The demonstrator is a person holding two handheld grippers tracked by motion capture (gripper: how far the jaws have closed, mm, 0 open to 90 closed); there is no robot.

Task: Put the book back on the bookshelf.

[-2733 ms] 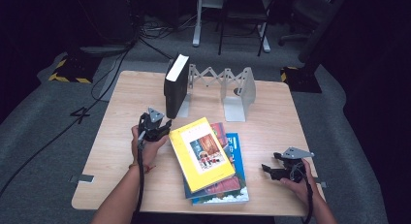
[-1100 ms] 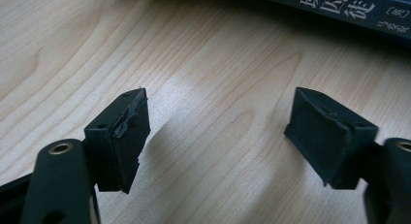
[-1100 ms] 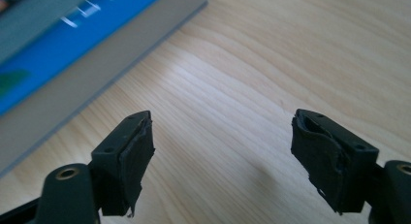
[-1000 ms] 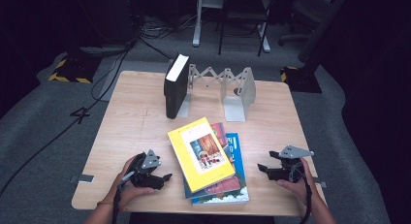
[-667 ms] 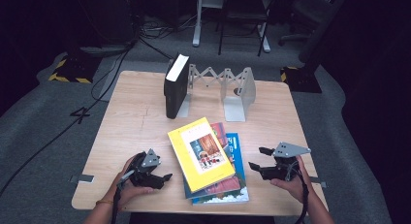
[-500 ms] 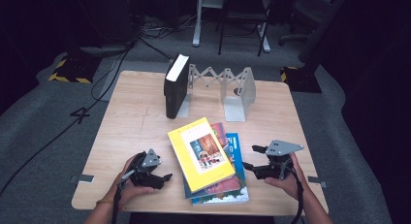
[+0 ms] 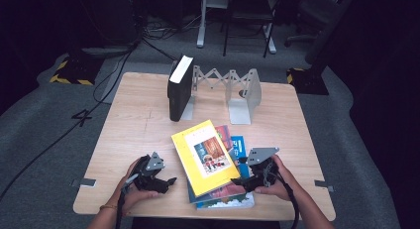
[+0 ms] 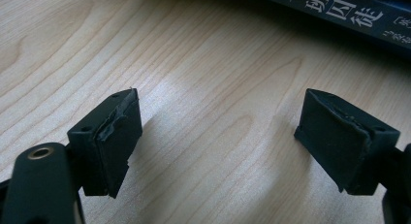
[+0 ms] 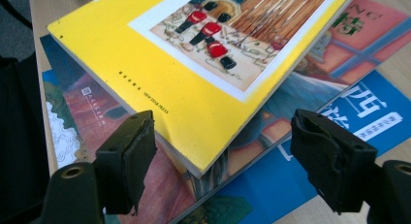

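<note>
A yellow book (image 7: pixel 205 157) (image 9: pixel 194 64) lies on top of a slanted stack, over a reddish book (image 9: pixel 111 122) and a blue book (image 7: pixel 241 147) (image 9: pixel 368 117). My right gripper (image 7: pixel 236 182) (image 9: pixel 223 156) is at the stack's front right, open, with the yellow book's near corner between its jaws and neither pad touching it. My left gripper (image 7: pixel 168 184) (image 8: pixel 218 132) rests low over the bare wood left of the stack. Its jaws have just been opening and nothing is between them. A dark book spine (image 8: pixel 339 13) lies just beyond it.
A thick black book (image 7: pixel 179 87) stands upright against the left end of a grey accordion book rack (image 7: pixel 237 90) at the back of the wooden table (image 7: pixel 133 125). Chairs and cables are on the floor behind.
The right gripper has moved left from the table's right side up to the stack's corner. The left gripper, earlier up beside the yellow book, dropped to the front edge and has stayed there.
</note>
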